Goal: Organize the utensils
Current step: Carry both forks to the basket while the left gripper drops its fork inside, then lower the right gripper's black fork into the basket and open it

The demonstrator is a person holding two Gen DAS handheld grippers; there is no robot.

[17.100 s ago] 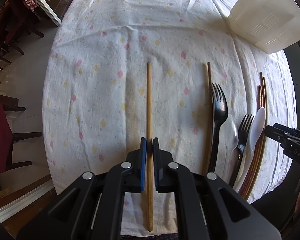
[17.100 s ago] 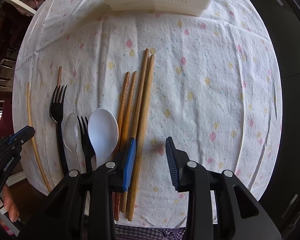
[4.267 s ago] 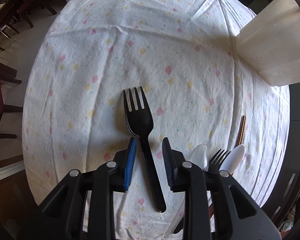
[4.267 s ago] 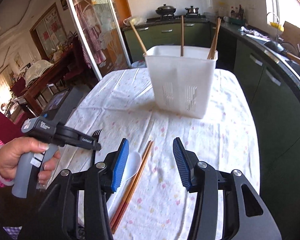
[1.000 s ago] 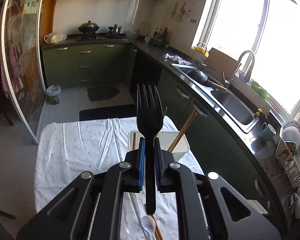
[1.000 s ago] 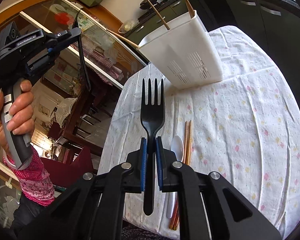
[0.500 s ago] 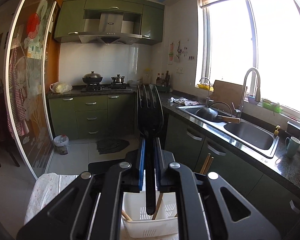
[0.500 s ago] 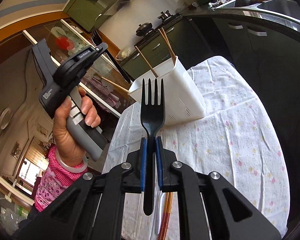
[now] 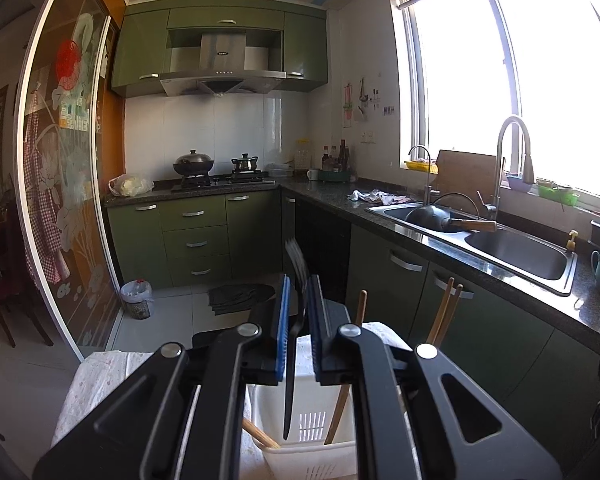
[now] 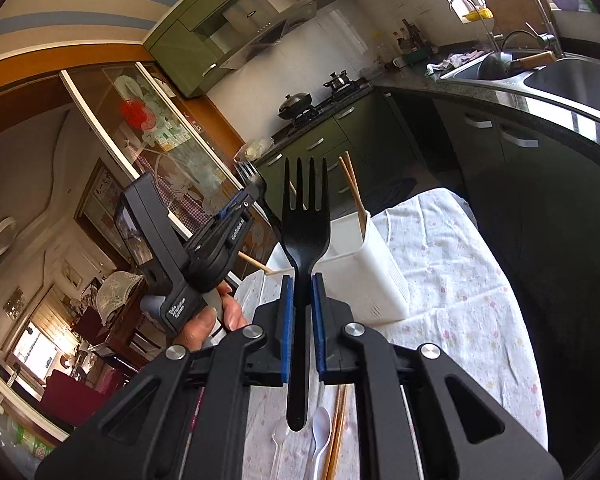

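Observation:
My left gripper [image 9: 299,322] is shut on a black fork [image 9: 296,280], which sits edge-on and tilted, tines up. The fork's handle tip hangs just over the open white basket [image 9: 312,420]. Three wooden chopsticks [image 9: 444,308] lean inside the basket. In the right wrist view, my right gripper [image 10: 300,308] is shut on a second black fork [image 10: 306,216], held upright in front of the white basket [image 10: 376,276]. To the left of that fork, a hand [image 10: 212,320] holds the left gripper [image 10: 240,204] above the basket's left side.
On the flowered tablecloth [image 10: 460,300] below my right gripper lie a white spoon [image 10: 320,432], a clear spoon [image 10: 278,440] and brown chopsticks [image 10: 338,428]. Green kitchen cabinets [image 9: 196,236], a sink [image 9: 516,252] and a glass sliding door [image 9: 64,184] surround the table.
The left gripper has dropped toward the basket, and its fork has turned from face-on to edge-on. The right gripper has risen with its fork, and the left hand has come nearer the basket.

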